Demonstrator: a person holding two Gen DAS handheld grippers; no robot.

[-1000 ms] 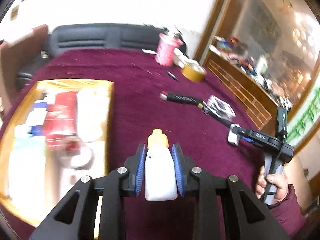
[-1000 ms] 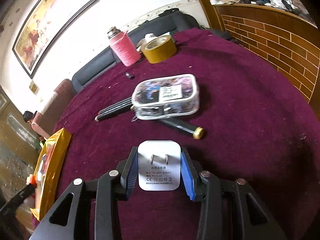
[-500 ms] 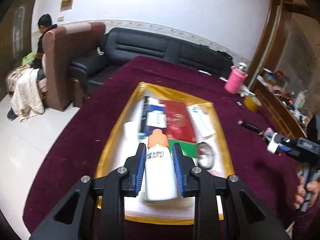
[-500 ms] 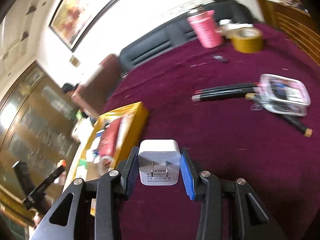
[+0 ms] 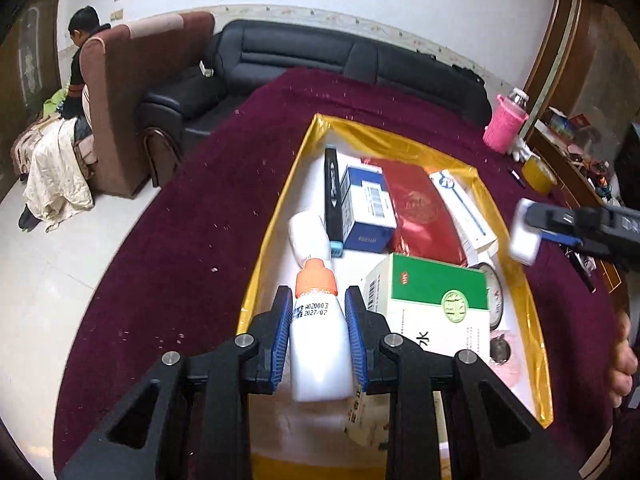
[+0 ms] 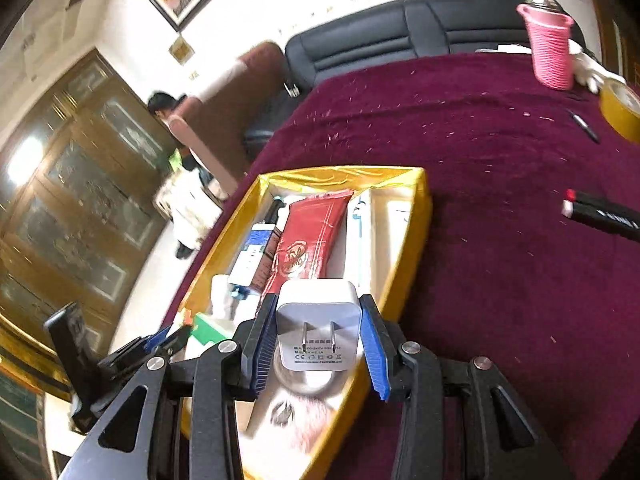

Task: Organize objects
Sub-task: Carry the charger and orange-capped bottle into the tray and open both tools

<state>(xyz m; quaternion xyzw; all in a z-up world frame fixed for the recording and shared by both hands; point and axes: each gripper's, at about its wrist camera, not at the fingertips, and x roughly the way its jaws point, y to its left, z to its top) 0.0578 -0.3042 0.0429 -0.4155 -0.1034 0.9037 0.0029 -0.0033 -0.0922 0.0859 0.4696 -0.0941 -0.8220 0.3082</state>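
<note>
My left gripper (image 5: 316, 312) is shut on a white bottle with an orange cap (image 5: 318, 332), held over the near left part of a gold-rimmed tray (image 5: 276, 216). My right gripper (image 6: 316, 332) is shut on a white plug adapter (image 6: 316, 332), held over the tray's near right rim (image 6: 404, 264). The adapter and right gripper also show at the right in the left wrist view (image 5: 524, 236). The tray holds a red packet (image 5: 420, 208), a blue box (image 5: 366, 208), a green and white box (image 5: 436, 304) and other items.
The tray lies on a maroon tablecloth (image 6: 500, 240). A pink cup (image 6: 550, 50), a yellow tape roll (image 6: 620, 108) and a black pen (image 6: 600, 216) lie to the far right. A black sofa (image 5: 320, 60) and a brown armchair (image 5: 120, 92) stand beyond the table.
Both grippers have swung left from the table's right side to above the tray, each still holding its object. The tray now looks nearer in both views.
</note>
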